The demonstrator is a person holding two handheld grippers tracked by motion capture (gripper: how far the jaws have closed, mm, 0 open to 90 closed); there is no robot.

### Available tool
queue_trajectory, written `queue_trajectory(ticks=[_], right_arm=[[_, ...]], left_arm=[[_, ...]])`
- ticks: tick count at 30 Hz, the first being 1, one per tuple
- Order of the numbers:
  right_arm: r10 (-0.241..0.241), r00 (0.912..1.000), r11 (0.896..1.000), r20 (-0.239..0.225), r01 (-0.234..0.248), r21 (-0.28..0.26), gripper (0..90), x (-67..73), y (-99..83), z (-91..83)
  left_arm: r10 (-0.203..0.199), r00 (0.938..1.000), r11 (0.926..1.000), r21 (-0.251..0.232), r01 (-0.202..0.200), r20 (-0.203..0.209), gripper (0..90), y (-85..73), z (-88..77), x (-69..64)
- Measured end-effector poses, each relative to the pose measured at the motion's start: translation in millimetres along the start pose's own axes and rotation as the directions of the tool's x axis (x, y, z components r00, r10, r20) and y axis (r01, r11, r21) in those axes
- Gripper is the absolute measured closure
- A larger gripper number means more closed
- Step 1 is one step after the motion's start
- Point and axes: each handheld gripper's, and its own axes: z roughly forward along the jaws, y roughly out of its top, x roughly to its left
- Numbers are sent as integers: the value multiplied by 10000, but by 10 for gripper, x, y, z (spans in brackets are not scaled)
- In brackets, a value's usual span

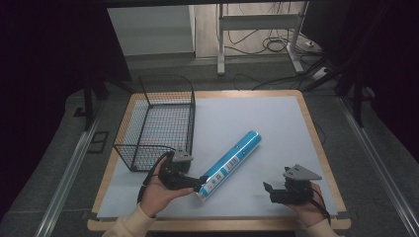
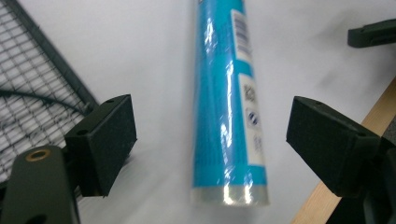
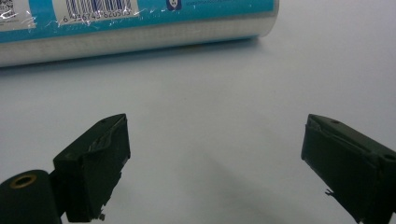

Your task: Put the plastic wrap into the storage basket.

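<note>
**Two open grippers flanking a wrapped roll**

Two hand-held tools rest low over the table (image 1: 276,113). The left gripper (image 1: 200,183) has its jaws spread wide on either side of the near end of the blue roll (image 1: 230,164), with clear gaps to both pads, so nothing is gripped; the straddle probably sets up a grasp at that end. The right gripper (image 1: 268,191) also stands open and empty, jaws pointed across bare surface towards the roll, which lies well ahead of them. Beyond the left jaws, just beside them, stands the wire basket (image 1: 157,123), a likely destination given its open top.
</note>
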Motion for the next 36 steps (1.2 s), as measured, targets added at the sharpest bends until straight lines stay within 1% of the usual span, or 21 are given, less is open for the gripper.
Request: queue_trajectory(ticks=[1,2,5,8,13,17,23,28,31,33,36], right_arm=[[13,10000,10000,-18,-13,7,81,-3,0,1],[61,10000,10000,-72,-61,19,82,-7,3,1],[183,9997,9998,-144,-183,-29,82,-10,14,-1],[93,9998,9999,-150,-93,-41,82,-5,16,3],[97,9999,10000,-129,-97,7,83,-12,6,13],[134,9999,9999,-82,-134,21,83,-18,0,15],[73,9999,10000,-99,-73,22,83,-5,-2,9],[29,9999,10000,-107,-28,28,83,-13,-15,1],[62,10000,10000,-64,-62,-40,83,-28,-15,-10],[71,10000,9999,-61,-71,-76,83,-31,-12,-15],[114,9999,9999,-67,-115,-82,84,-20,-5,-16]], left_arm=[[145,9998,9999,-48,-146,-140,160,51,11,-37],[206,9997,9998,-7,-206,-131,160,79,20,-51],[281,9996,9996,-20,-281,-15,159,161,52,-77],[321,9994,9995,-32,-321,96,159,231,87,-104],[427,9986,9991,-46,-426,304,160,306,117,-140],[495,9980,9987,63,-498,390,160,334,153,-152],[625,9970,9975,291,-639,454,153,416,227,-181],[805,9957,9942,675,-834,453,153,517,340,-221],[802,9959,9935,777,-833,427,153,567,397,-244],[882,9952,9921,854,-917,436,152,592,437,-242],[858,9954,9910,991,-898,435,149,622,502,-233]])
